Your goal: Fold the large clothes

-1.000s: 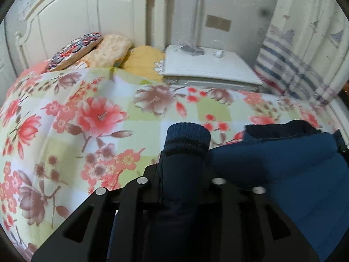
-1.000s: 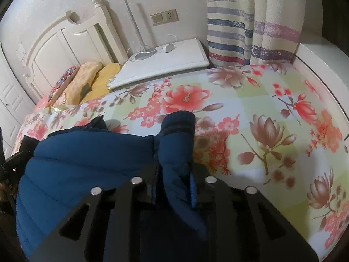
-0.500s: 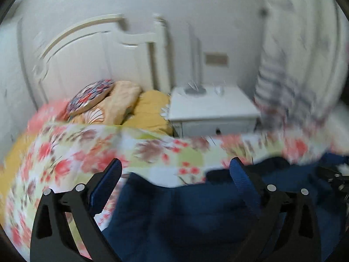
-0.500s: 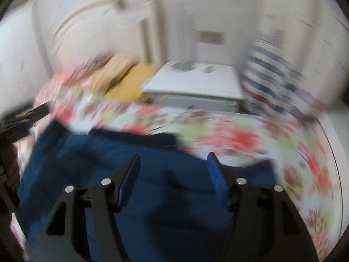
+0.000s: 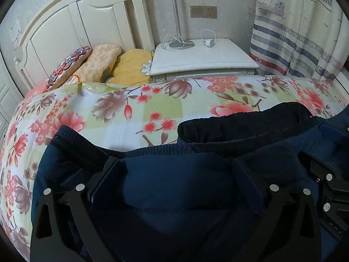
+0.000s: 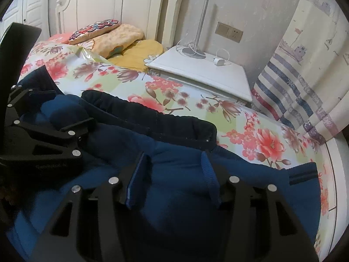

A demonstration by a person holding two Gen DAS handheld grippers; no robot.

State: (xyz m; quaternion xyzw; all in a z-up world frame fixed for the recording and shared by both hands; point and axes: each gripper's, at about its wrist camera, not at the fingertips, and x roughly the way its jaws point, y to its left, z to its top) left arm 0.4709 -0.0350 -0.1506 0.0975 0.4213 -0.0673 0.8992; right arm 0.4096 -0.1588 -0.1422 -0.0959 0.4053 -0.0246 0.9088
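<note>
A navy padded jacket (image 5: 174, 207) lies on the floral bedspread (image 5: 157, 107), its dark collar band (image 5: 244, 126) at the far side and a ribbed cuff (image 5: 72, 139) at the left. My left gripper (image 5: 174, 168) hovers over the jacket's middle, open wide, with fabric below it but not pinched. My right gripper (image 6: 173, 170) sits over the same jacket (image 6: 174, 214) with its jaws closing. Cloth bulges between them, and the pads (image 6: 135, 174) show no press on it. Each gripper appears in the other's view: the right gripper (image 5: 327, 185) and the left gripper (image 6: 43, 135).
A white nightstand (image 5: 202, 59) with a lamp base (image 5: 181, 43) and a charger (image 5: 209, 42) stands beyond the bed. Pillows (image 5: 98, 63) lie against the white headboard (image 5: 76, 21). A striped curtain (image 5: 294, 32) hangs at the right.
Both grippers were shut on the jacket's sleeves a second ago. They have let go, opened, and swung across to hover over the jacket's body.
</note>
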